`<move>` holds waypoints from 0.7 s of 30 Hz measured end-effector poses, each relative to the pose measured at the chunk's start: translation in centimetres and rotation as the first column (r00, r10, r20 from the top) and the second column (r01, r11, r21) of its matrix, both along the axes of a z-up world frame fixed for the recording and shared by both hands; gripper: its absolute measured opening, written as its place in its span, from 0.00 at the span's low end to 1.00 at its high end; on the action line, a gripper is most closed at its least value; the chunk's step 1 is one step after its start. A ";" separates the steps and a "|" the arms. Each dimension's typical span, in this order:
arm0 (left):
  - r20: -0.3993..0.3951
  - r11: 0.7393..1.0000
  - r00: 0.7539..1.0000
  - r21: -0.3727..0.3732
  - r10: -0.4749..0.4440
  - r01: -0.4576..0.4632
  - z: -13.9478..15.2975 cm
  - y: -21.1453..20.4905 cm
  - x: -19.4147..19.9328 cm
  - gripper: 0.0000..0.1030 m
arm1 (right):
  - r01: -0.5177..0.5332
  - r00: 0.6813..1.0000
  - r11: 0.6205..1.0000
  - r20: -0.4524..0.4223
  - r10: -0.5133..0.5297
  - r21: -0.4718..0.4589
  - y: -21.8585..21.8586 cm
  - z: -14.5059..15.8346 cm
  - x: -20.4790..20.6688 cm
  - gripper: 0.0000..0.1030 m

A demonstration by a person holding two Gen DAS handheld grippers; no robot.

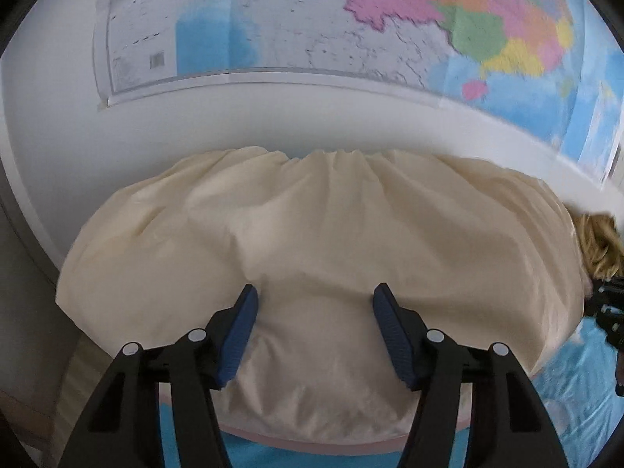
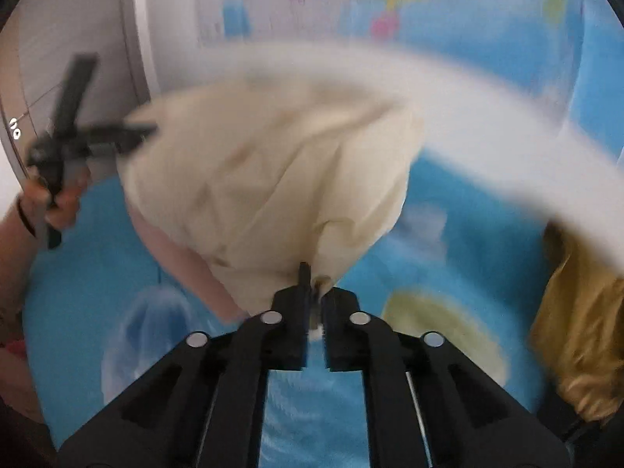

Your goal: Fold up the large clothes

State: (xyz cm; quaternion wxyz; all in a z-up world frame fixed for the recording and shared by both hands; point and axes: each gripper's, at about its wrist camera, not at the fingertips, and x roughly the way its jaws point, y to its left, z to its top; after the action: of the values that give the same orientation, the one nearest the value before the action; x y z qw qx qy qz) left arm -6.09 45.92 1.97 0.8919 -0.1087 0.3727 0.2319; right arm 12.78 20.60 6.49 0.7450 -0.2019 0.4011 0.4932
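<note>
R gripper (image 2: 314,292) fingers clamp cream garment (image 2: 273,179) corner; L gripper (image 1: 315,300) fingers spread above it.

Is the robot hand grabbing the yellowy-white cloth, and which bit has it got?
Yes. The right gripper is shut on the cream garment, pinching its near edge or corner. The left gripper is open above the cloth, holding nothing.

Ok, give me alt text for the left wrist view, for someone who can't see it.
The open left gripper, blue-padded fingers apart, hovers over a cream fabric garment with a gathered far edge, spread on a blue patterned cloth surface. A colourful wall map hangs beyond.
</note>
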 end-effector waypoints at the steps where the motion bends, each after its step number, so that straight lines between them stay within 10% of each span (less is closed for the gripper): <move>1: -0.004 1.000 1.000 -0.002 0.011 -0.011 0.2 -0.1 0.0 0.59 | 0.022 1.000 0.999 -0.018 -0.022 0.032 -0.5 0.6 0.4 0.18; 8: 0.131 0.996 0.988 0.010 -0.085 0.084 4.1 -3.3 -0.9 0.65 | 0.058 0.998 0.951 -0.029 -0.051 0.304 -0.7 8.1 0.6 0.38; 16: 0.001 0.989 0.991 -0.065 -0.133 0.133 -0.7 -5.3 1.8 0.67 | 0.012 0.993 0.995 -0.121 0.001 0.102 7.8 -1.3 -0.7 0.41; 21: 0.030 0.995 0.995 -0.027 -0.098 0.099 -0.2 -6.6 0.4 0.68 | 0.069 0.987 0.986 -0.154 -0.045 0.154 6.3 1.0 -0.5 0.43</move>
State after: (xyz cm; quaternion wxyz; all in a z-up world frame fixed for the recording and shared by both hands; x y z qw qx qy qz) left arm -5.70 39.33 1.79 0.9059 -0.1061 0.3679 0.1810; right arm 12.32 26.94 7.50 0.7404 -0.0926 0.4209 0.5157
